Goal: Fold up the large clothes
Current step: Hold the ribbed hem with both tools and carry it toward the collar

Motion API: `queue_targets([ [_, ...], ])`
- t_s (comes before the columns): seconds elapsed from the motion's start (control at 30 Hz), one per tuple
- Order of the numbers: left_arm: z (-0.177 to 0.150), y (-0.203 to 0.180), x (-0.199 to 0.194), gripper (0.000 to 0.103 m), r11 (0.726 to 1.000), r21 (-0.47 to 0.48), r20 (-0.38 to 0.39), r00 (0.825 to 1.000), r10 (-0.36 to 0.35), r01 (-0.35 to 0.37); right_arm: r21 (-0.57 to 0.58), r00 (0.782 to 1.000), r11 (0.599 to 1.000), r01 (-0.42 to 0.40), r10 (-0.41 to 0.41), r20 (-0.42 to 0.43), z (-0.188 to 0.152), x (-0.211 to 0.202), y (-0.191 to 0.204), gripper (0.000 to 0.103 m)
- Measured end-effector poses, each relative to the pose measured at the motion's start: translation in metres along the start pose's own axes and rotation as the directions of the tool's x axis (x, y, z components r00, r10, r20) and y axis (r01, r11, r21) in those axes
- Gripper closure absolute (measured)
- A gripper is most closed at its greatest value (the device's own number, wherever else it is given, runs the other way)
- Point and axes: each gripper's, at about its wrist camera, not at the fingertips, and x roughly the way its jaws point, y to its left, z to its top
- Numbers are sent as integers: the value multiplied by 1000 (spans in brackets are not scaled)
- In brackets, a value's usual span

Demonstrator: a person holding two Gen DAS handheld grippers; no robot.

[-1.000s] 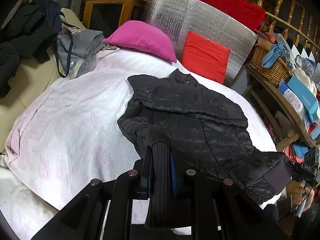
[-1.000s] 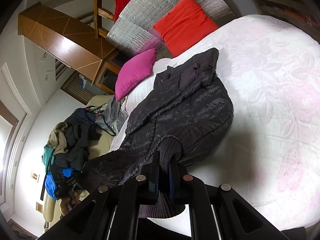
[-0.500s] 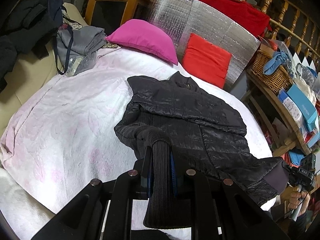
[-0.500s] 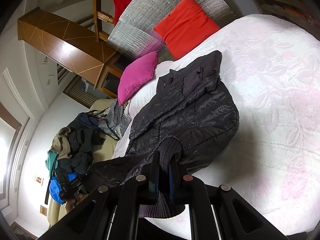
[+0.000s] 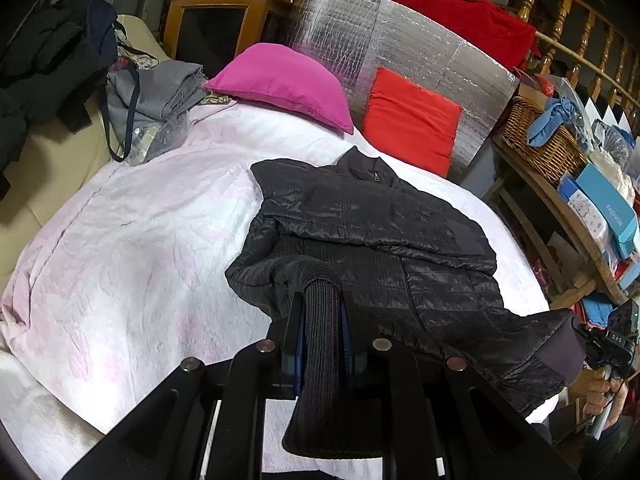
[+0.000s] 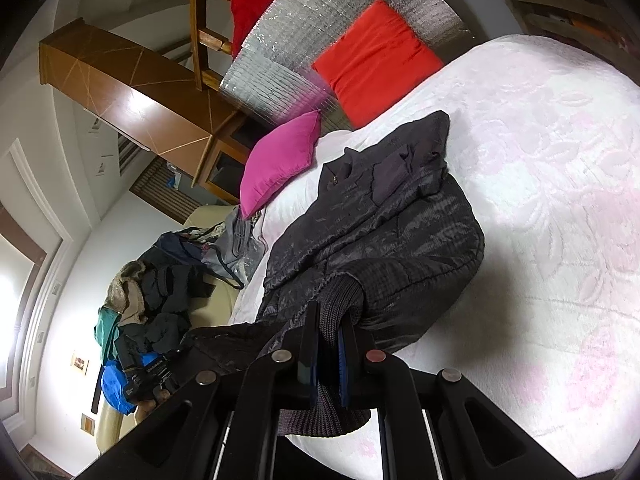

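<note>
Gripping the jacket's point(image 5: 360, 232) ribbed hem, the left gripper point(image 5: 322, 320) and right gripper point(image 6: 328, 336) each pinch a corner; the jacket spreads ahead of both across the bed point(image 5: 140, 240).

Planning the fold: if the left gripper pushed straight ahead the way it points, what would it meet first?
Most likely the black jacket's own body on the bed, directly beyond the ribbed hem the left gripper clamps. Depth is uncertain.

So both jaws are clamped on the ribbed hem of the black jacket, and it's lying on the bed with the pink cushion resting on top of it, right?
Not quite. The pink cushion is not on the black jacket; it lies apart, beyond the collar near the head of the bed, as the left wrist view shows. Both jaws are indeed clamped on its ribbed hem.
</note>
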Motion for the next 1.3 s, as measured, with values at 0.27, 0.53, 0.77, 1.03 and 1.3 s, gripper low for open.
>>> queue_targets([
  [0.27, 8, 1, 4, 87, 1000, 2, 11, 1000, 9, -9, -16, 1000, 1000, -13, 13, 12, 12, 4, 8, 95],
  [0.53, 14, 2, 8, 87, 1000, 6, 15, 1000, 2, -2, -13, 1000, 1000, -5, 5, 20, 17, 7, 10, 95],
  [0.77, 22, -1, 10, 87, 1000, 9, 27, 1000, 16, -16, -23, 999, 1000, -12, 13, 31, 26, 9, 13, 95],
  [1.03, 25, -9, 10, 87, 998, 18, 43, 997, 65, -66, -18, 999, 1000, 3, -2, 37, 32, 13, 13, 95],
  [1.3, 27, -12, 10, 87, 997, 16, 56, 996, 73, -74, -20, 999, 999, 28, -27, 45, 33, 10, 16, 95],
])
